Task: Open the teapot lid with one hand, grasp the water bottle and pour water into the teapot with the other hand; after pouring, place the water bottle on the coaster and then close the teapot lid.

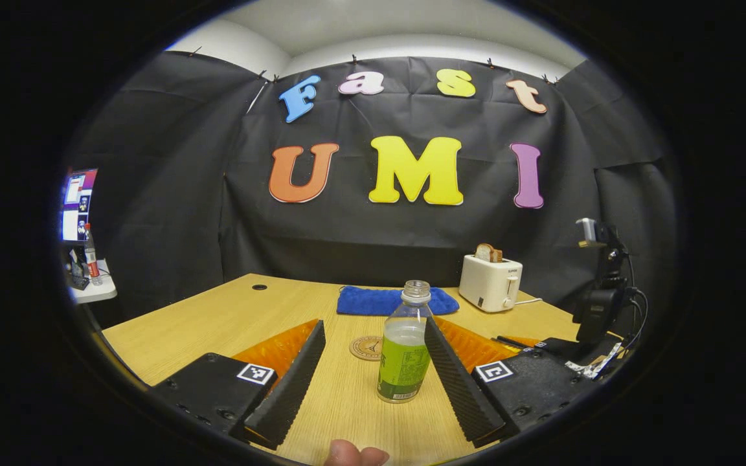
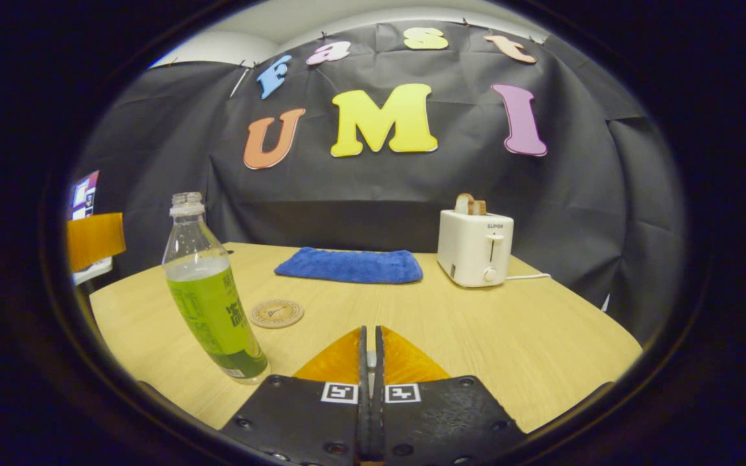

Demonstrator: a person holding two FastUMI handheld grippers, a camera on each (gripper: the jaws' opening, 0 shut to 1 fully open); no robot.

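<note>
A capless clear water bottle with a green label stands upright on the wooden table, partly filled. My left gripper is open wide around it, and the bottle sits nearer the right-hand finger; whether they touch I cannot tell. Just behind the bottle lies a round cork coaster. In the right gripper view the bottle stands to the left, with the coaster beyond it. My right gripper is shut on nothing, low over the table's near side.
A folded blue cloth lies at the back of the table. A white toaster with bread stands to its right. A black camera stand rises at the table's right edge. A person's fingertip shows at the bottom.
</note>
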